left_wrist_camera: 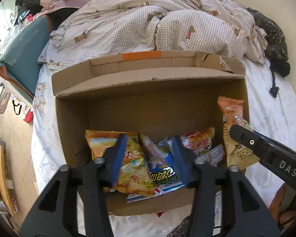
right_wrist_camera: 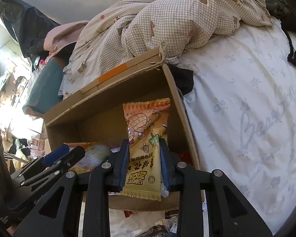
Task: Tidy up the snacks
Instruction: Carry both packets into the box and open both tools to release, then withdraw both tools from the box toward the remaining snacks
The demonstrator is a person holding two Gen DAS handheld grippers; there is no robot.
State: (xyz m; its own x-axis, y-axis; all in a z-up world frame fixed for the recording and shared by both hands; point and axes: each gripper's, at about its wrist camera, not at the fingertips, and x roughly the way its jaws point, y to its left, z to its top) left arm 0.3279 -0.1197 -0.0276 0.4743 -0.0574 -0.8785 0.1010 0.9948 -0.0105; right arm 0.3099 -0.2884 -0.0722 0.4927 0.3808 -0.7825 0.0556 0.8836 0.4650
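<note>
An open cardboard box stands on the bed; it also shows in the right wrist view. Inside lie a yellow chip bag, a blue snack bag and a red-orange bag. My left gripper is open above the yellow and blue bags, holding nothing. My right gripper is shut on a tan and orange peanut snack packet, held upright over the box's right side. The packet also shows in the left wrist view, with the right gripper at its lower right.
A checked quilt is heaped behind the box. A white sheet covers the bed to the right. A teal cushion lies at the left. Dark clothing lies at the far right. More wrappers lie in front of the box.
</note>
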